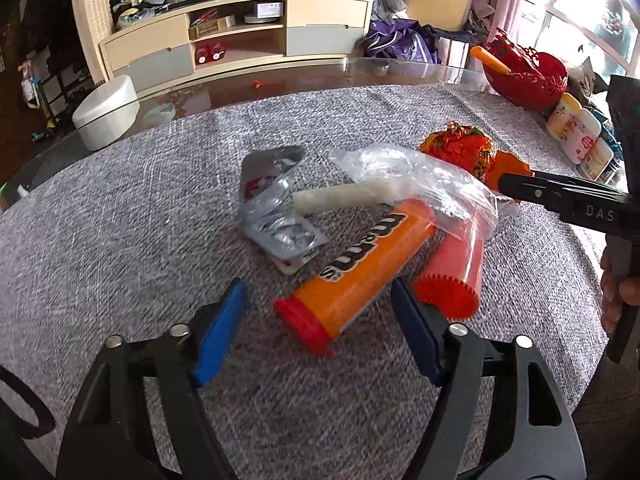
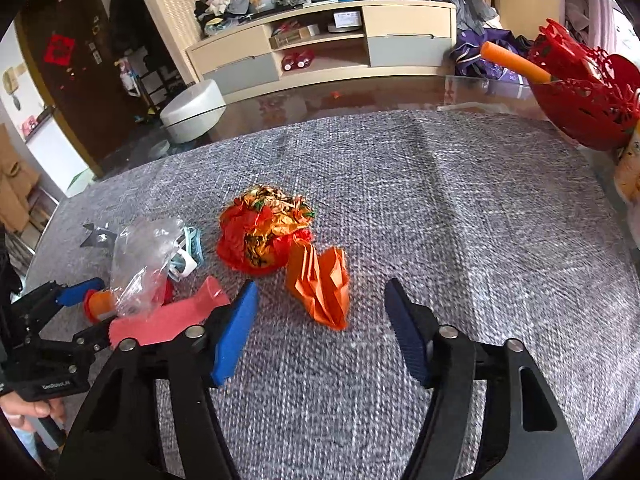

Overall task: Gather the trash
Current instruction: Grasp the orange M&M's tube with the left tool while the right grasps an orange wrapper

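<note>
Our left gripper (image 1: 318,332) is spread wide, its blue pads flanking the red-capped end of the orange M&M's tube (image 1: 352,274) without touching it. We judge this the grab in hand — best done by easing forward until the pads sit past the cap on the straight body, then squeezing across the width so the round tube cannot roll out.

Our right gripper (image 2: 320,332) is also spread and holds nothing, with the folded orange paper (image 2: 322,292) at twelve o'clock just ahead of its tips and the crumpled red-and-gold wrapper (image 2: 264,234) beyond at eleven.

The clear plastic bag (image 1: 420,178) drapes over the tube's far end and the red ribbed cylinder (image 1: 450,276) lies just beside it at two o'clock — a lift may drag either. The crushed foil blister pack (image 1: 276,204) sits at eleven. The grey cloth (image 1: 120,240) lies open at nine o'clock for retreat.
</note>
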`<action>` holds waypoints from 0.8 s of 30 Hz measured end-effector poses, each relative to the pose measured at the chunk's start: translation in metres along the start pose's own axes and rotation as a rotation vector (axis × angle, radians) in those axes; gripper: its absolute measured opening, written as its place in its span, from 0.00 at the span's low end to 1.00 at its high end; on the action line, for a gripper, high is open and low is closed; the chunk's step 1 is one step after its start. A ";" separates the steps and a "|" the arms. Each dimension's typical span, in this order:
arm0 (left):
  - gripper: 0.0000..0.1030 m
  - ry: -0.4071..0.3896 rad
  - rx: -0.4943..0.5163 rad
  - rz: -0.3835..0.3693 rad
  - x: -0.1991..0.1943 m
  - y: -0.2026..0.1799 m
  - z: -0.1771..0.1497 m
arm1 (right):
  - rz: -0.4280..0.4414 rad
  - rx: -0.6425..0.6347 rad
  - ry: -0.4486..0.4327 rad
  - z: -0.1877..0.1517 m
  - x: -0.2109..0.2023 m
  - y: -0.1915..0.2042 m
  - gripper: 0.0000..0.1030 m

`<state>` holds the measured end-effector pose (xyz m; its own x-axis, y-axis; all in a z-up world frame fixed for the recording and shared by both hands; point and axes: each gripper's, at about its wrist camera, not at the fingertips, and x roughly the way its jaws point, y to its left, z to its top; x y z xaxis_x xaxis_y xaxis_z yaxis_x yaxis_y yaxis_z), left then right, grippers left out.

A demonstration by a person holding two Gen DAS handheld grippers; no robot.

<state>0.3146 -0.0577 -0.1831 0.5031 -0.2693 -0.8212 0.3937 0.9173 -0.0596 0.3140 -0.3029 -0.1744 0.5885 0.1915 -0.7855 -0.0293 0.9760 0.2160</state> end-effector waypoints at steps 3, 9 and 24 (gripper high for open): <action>0.49 -0.009 0.017 -0.008 0.000 -0.005 0.001 | 0.007 -0.009 0.012 -0.001 0.005 0.002 0.36; 0.36 -0.011 0.039 -0.028 -0.007 -0.012 -0.007 | 0.021 -0.028 0.013 -0.008 0.000 0.007 0.16; 0.33 0.010 0.014 0.030 -0.076 -0.030 -0.080 | 0.065 -0.024 0.028 -0.067 -0.067 0.021 0.14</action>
<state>0.2032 -0.0411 -0.1647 0.5067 -0.2389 -0.8284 0.3894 0.9207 -0.0274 0.2196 -0.2878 -0.1560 0.5621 0.2574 -0.7860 -0.0867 0.9634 0.2535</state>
